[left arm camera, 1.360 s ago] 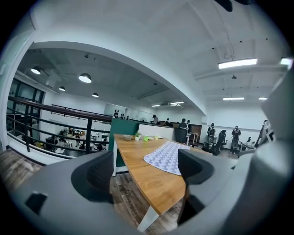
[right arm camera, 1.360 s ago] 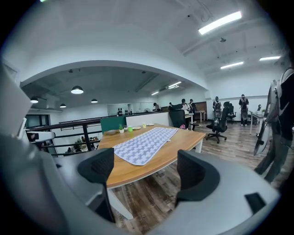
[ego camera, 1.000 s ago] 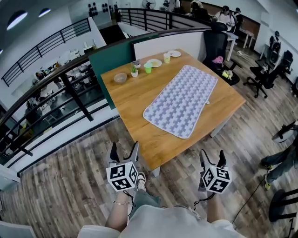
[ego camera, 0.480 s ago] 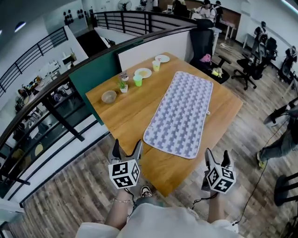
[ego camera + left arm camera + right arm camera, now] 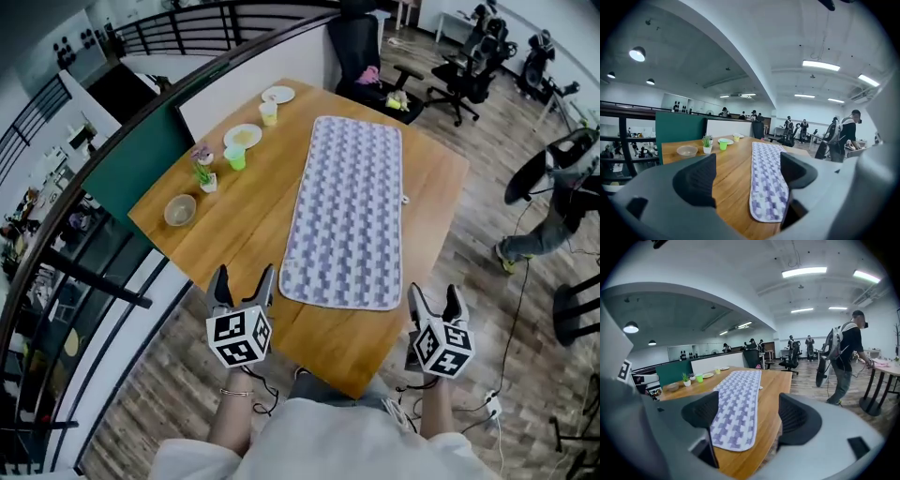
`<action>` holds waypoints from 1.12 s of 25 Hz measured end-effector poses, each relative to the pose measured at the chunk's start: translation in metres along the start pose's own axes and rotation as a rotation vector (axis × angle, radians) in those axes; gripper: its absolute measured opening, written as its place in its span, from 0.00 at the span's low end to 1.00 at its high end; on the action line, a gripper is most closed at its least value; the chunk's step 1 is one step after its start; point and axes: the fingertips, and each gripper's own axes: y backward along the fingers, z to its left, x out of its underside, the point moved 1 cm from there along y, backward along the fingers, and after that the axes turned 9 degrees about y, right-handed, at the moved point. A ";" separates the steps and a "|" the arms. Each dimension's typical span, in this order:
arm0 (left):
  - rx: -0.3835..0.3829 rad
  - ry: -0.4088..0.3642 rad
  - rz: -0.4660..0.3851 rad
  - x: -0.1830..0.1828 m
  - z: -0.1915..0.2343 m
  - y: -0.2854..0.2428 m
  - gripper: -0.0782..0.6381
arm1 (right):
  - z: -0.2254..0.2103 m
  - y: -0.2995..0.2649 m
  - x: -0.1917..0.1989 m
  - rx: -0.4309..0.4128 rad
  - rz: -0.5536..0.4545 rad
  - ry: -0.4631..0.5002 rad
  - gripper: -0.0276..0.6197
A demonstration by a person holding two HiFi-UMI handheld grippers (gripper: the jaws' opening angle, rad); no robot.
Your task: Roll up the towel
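Wooden table (image 5: 253, 225) stands in a big office. On its left side sit a bowl (image 5: 180, 209) that looks empty, a little plant pot (image 5: 204, 176), a green cup (image 5: 235, 157), a plate (image 5: 243, 136) with something pale yellow on it, and a yellow cup (image 5: 268, 112). I cannot see inside the cups. They are well apart from the towel, so I think there is room to roll.

The left gripper (image 5: 244, 275) hangs by the near edge with its jaws wide apart, and it holds nothing. The towel (image 5: 345, 211) lies flat and long down the middle. Its near end is just past both grippers. The right gripper (image 5: 435, 295) is open and empty too, and looks ready for the other corner.
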 end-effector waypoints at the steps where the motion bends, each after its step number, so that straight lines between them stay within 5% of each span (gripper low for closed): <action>1: 0.012 0.004 0.009 0.003 -0.002 -0.006 0.70 | -0.003 -0.003 0.001 0.008 0.011 0.001 0.67; 8: 0.061 0.006 0.061 0.015 -0.016 -0.035 0.70 | -0.005 -0.027 -0.004 -0.026 0.038 0.039 0.66; 14: 0.100 -0.080 0.161 0.038 -0.016 -0.044 0.71 | 0.002 -0.041 0.008 -0.118 0.100 0.069 0.64; 20: 0.280 -0.199 0.413 0.085 -0.025 -0.038 0.63 | 0.014 -0.048 0.044 -0.261 0.235 0.149 0.62; 22: 0.362 -0.272 0.517 0.101 -0.030 -0.034 0.63 | 0.017 -0.047 0.056 -0.316 0.278 0.164 0.61; 28: 0.562 -0.657 0.748 0.148 -0.033 -0.019 0.61 | 0.029 -0.046 0.087 -0.468 0.379 0.334 0.50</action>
